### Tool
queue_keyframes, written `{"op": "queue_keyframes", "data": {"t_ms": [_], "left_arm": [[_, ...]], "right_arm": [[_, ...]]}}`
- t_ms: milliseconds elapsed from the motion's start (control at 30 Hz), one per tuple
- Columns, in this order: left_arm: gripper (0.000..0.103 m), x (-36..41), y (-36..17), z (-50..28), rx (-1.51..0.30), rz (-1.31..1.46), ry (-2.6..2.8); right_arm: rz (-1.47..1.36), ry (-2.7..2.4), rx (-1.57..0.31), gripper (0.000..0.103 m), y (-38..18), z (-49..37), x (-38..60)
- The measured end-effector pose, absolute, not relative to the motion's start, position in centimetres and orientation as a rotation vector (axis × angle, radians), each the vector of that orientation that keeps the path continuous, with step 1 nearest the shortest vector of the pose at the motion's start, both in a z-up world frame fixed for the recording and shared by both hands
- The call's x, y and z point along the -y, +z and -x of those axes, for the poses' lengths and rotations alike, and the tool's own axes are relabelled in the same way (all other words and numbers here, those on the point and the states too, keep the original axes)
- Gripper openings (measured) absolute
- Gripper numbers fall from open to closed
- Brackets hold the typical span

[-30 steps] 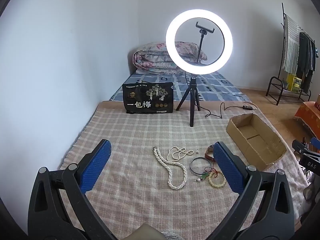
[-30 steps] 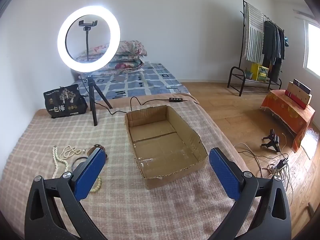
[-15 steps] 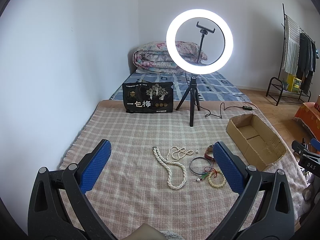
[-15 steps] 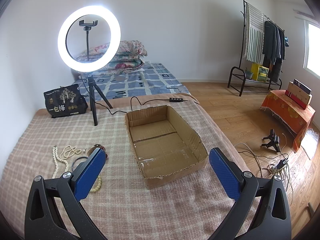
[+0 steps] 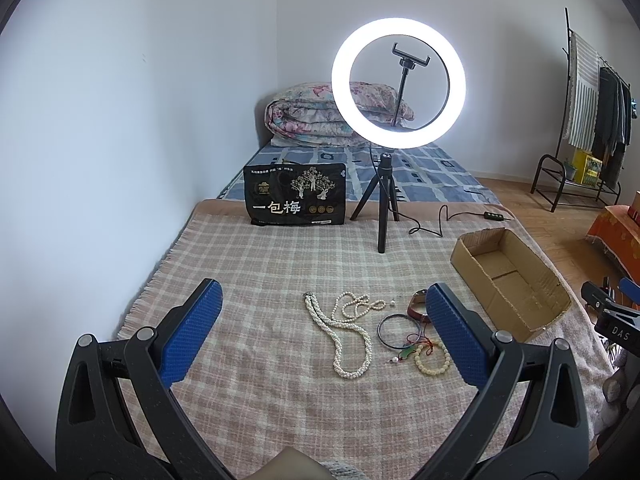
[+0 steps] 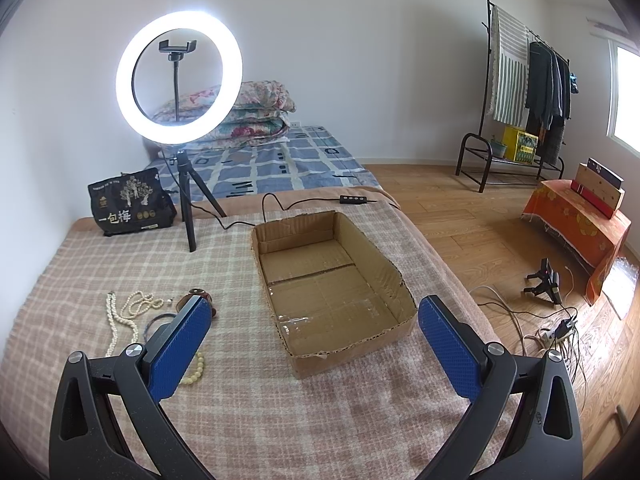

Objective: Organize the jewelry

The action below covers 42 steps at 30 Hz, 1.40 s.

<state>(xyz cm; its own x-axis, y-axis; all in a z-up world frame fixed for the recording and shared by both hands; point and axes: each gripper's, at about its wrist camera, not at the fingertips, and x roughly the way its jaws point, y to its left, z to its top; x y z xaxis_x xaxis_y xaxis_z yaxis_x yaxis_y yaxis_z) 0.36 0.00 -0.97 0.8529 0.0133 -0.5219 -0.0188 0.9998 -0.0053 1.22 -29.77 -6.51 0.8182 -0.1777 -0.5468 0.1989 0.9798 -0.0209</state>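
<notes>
Jewelry lies on the plaid blanket [image 5: 260,272]: a thick white pearl necklace [image 5: 340,336], a thinner pearl strand [image 5: 356,305], a dark bangle [image 5: 396,331], a cream bead bracelet [image 5: 432,356], a red-brown watch [image 5: 418,307] and a small green and red charm [image 5: 408,350]. My left gripper [image 5: 322,334] is open and empty, held above the jewelry. My right gripper [image 6: 316,350] is open and empty above the near end of the empty cardboard box [image 6: 332,276]. The necklaces [image 6: 120,316] lie left of the box in the right wrist view.
A ring light on a tripod [image 5: 394,136] stands at the back of the blanket, its cable [image 6: 280,208] running behind the box. A black printed bag [image 5: 296,194] leans beside it. The bed edge drops to a wooden floor [image 6: 480,232] with cables at the right.
</notes>
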Motion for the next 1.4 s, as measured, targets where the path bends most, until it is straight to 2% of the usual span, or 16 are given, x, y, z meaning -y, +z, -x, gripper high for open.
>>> {"op": "queue_keyframes", "data": {"t_ms": [1067, 1400], "left_arm": [[0.103, -0.1, -0.9, -0.5, -0.552, 0.011, 0.011], [0.103, 0.4, -1.7, -1.0, -0.621, 0.004, -0.016]], "right_arm": [[-0.029, -0.19, -0.559, 0.103, -6.0, -1.1, 28.8], [-0.001, -0.18, -0.55, 0.103, -6.1, -0.9, 28.6]]}}
